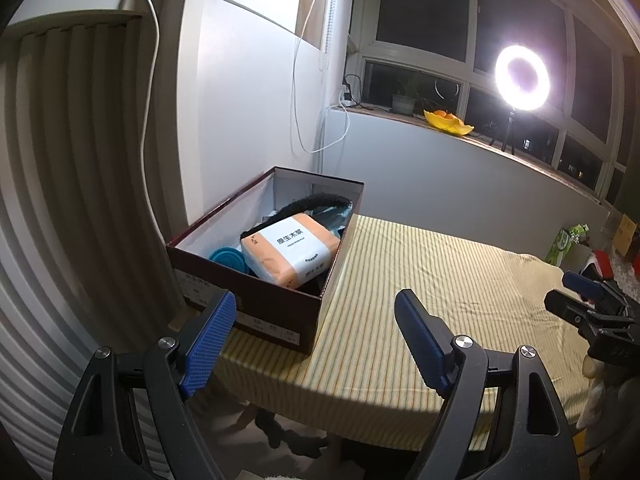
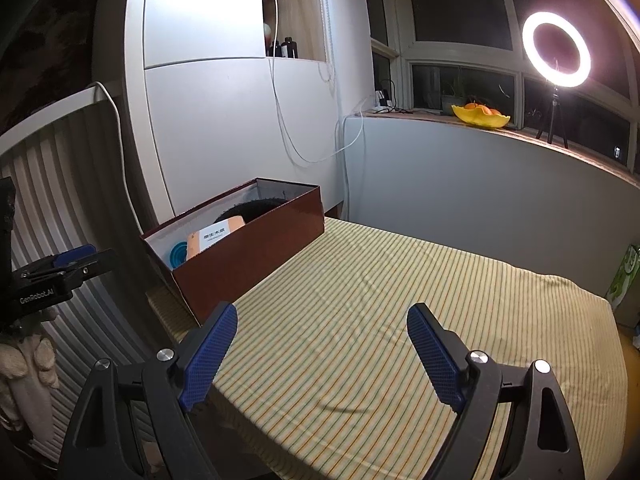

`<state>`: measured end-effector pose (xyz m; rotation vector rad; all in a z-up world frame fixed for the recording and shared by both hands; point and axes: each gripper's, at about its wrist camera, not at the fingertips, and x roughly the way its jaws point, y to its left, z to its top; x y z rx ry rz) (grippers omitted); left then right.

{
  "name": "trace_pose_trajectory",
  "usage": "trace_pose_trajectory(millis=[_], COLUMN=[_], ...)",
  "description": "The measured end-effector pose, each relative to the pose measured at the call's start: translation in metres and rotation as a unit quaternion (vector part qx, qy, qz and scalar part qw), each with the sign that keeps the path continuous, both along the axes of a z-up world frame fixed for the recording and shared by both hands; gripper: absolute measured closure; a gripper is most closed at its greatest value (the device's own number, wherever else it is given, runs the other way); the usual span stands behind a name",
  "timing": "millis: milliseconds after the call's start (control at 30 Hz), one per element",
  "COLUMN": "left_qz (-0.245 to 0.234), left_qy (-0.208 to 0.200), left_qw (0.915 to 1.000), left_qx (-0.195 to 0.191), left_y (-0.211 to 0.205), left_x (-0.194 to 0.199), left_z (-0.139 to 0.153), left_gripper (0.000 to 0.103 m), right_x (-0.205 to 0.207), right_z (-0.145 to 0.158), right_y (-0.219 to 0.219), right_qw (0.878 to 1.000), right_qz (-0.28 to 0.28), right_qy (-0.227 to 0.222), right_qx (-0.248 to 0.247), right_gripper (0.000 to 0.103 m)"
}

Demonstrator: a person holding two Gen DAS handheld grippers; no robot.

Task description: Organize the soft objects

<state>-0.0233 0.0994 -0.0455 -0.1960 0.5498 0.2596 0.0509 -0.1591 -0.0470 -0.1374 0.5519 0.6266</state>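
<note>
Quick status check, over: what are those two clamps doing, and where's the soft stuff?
Left tool open, empty. Right tool open, empty. Tissue pack inside brown box. Striped cloth bare ahead.

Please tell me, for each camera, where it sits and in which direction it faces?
Left wrist: on the left gripper, jaws open and empty, facing the box at the table's corner; the right gripper shows at the right edge.
Right wrist: on the right gripper, open and empty, over the striped cloth; the left gripper and a gloved hand show at left.
Shared: box, tissue pack, ring light, yellow bowl.
</note>
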Motion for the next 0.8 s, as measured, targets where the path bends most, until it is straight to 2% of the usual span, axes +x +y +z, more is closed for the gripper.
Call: trace_pose_trajectory(millis=[300, 400, 800], left_qz=[0.0, -0.002, 0.002], left_qy=[0.003, 0.003, 0.003], left_qw=[0.9999, 0.9999, 1.0], left_qx=[-0.011, -0.012, -0.007], left_y=[0.0032, 0.0039, 0.0039], left_x=[-0.0002, 0.0009, 0.0003], left_z=[-0.003, -0.0034, -0.0037], left_gripper=[0.021, 0.015, 0.015], right_x=[0.0006, 0.0007, -0.0006], right_z=[-0.0047, -0.0046, -0.0078], right_y=[0.0022, 0.002, 0.0037], right_qw=[1.0, 1.0, 1.0], right_qz=[0.002, 0.002, -0.002], right_qy=[0.007, 0.006, 0.009], right_qx=[-0.003, -0.003, -0.005], right_gripper=[0.019, 0.019, 0.019])
